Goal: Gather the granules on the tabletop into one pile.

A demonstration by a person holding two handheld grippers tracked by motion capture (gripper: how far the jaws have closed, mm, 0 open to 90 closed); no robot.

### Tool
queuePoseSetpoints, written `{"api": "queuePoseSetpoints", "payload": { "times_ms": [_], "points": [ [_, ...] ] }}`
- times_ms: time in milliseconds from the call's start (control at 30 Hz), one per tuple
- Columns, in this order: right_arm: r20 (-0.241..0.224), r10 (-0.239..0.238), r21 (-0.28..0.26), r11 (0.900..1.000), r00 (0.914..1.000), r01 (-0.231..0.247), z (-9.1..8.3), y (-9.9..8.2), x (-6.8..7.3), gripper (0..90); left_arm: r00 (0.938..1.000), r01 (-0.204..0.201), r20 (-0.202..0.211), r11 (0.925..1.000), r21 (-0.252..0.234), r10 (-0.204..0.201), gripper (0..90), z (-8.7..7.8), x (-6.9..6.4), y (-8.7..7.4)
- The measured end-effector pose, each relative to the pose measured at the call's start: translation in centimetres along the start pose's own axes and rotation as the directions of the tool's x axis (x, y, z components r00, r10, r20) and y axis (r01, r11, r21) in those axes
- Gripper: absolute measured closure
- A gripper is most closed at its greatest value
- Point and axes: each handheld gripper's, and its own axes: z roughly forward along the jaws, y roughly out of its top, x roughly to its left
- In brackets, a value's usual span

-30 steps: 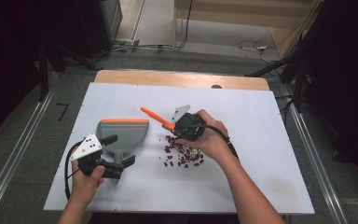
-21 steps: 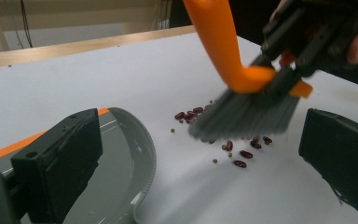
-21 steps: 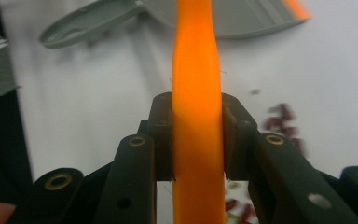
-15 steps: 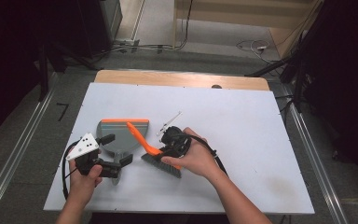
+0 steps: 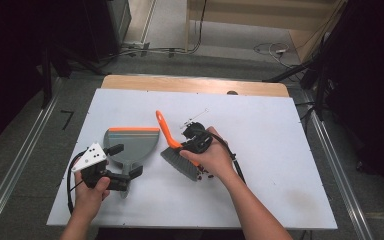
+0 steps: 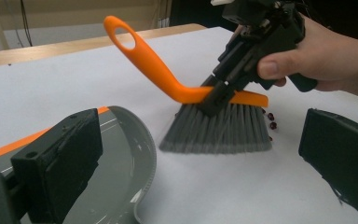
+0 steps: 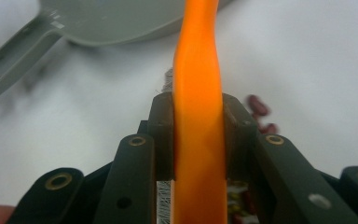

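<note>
Rt gripper (image 5: 192,145) is clamped on the orange handle of the brush (image 5: 172,145), w/ the grip low on the handle just above the bristle head; in the right gripper view both pads press flat on the orange handle (image 7: 199,116) from either side. Brush sits near the middle of the white table (image 5: 280,130), grey bristles (image 6: 219,133) down and touching the surface, loop end of the handle tilted up & away toward the far edge. A few dark red beans (image 6: 271,117) lie on the table just behind the bristles, on the side away from the dustpan; more show blurred beside the jaws in the right gripper view. Grey dustpan (image 5: 130,145) w/ orange lip lies flat just left of the brush, near but not touching the bristles. Lt gripper (image 5: 122,172) is at the dustpan's handle end, near edge of the table; in the left gripper view its jaws stand apart, one over the pan's rim, the other over bare table, nothing pinched btwn them that I can see.
</note>
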Motion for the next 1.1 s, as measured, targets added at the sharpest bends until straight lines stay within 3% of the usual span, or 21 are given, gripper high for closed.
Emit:
{"api": "queuePoseSetpoints", "payload": {
  "times_ms": [100, 300, 533, 733, 1100],
  "points": [
    [0.041, 0.043, -0.025, 0.9988, 0.9983, -0.042, -0.5, -0.3, -0.9, 68.3, 1.0000, -0.001, 0.004, 1.0000, 0.000, 0.001, 0.0, 0.1, -0.1, 0.0],
    [0.076, 0.127, -0.069, 0.9902, 0.9890, -0.121, -1.4, -1.3, -2.7, 68.0, 1.0000, -0.001, 0.003, 1.0000, 0.002, 0.001, 0.0, 0.1, -0.1, 0.0],
    [0.092, 0.202, -0.109, 0.9753, 0.9750, -0.192, -2.2, -2.5, -4.1, 67.7, 1.0000, -0.003, 0.006, 1.0000, 0.007, 0.003, 0.0, 0.2, -0.1, -0.1],
    [0.106, 0.267, -0.148, 0.9567, 0.9577, -0.251, -2.9, -3.6, -5.1, 67.5, 1.0000, -0.001, 0.005, 1.0000, 0.009, 0.001, 0.0, 0.2, -0.1, -0.1],
    [0.130, 0.313, -0.181, 0.9402, 0.9407, -0.288, -3.9, -4.6, -6.1, 67.5, 1.0000, -0.004, 0.008, 0.9999, 0.012, 0.004, 0.0, 0.3, -0.2, -0.1]
  ]
}}
